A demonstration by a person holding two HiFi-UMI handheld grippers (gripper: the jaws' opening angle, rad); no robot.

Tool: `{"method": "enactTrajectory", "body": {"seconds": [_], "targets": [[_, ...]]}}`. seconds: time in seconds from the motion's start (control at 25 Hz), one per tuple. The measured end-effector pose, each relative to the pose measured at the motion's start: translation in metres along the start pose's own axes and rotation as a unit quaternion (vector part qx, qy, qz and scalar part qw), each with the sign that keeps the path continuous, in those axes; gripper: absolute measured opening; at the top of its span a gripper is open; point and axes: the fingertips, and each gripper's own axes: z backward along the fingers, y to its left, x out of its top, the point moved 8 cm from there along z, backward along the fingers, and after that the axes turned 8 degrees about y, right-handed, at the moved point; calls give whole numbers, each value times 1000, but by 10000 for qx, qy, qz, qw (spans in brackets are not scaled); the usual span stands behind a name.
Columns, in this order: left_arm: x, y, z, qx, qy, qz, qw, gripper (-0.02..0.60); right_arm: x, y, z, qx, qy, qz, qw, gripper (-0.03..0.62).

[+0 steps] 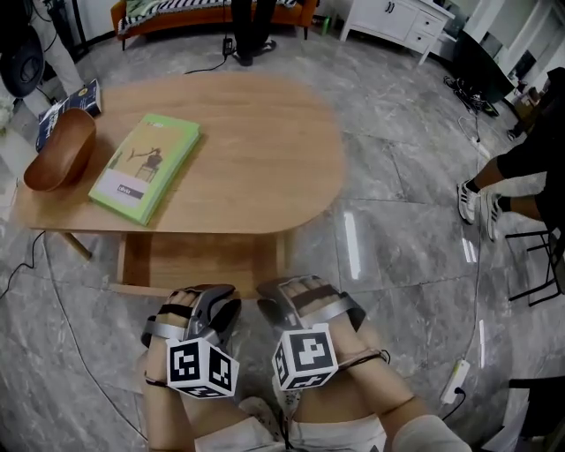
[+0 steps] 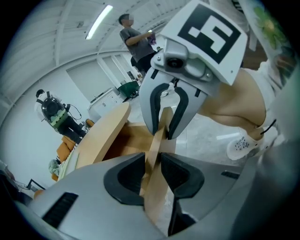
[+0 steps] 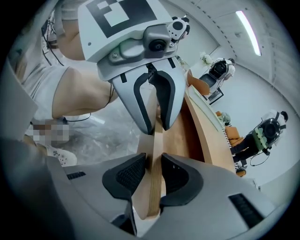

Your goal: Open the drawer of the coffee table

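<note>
Both left tool (image 2: 152, 159) and right tool (image 3: 153, 159) tight on drawer front (image 3: 152, 201), plain only in gripper views.

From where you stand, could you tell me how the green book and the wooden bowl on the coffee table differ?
The green book is flat and rectangular; the wooden bowl is rounded and hollow. The book is bright green with a pale strip at its near end; the bowl is reddish brown. The bowl sits further left than the book. Both rest on top of the coffee table.

Glossy grey marble floor (image 1: 397, 229) — an orange sofa (image 1: 177, 13) and white cabinet (image 1: 397, 22) beyond.
</note>
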Motion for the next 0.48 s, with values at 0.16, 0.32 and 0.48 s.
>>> {"method": "enactTrajectory", "body": {"seconds": [0.16,0.32,0.48], "targets": [[-1,-5,4,-139,-53,-5,9999,109,0,7,3,24,-33,34,10000,113],[-2,-8,6,-208,-77,3,9998,107,-1,11,5,40,-113,-18,9999,112],[-3,-10,8,-263,-116,82,9996,107,0,13,7,73,-148,-23,9999,110]]}}
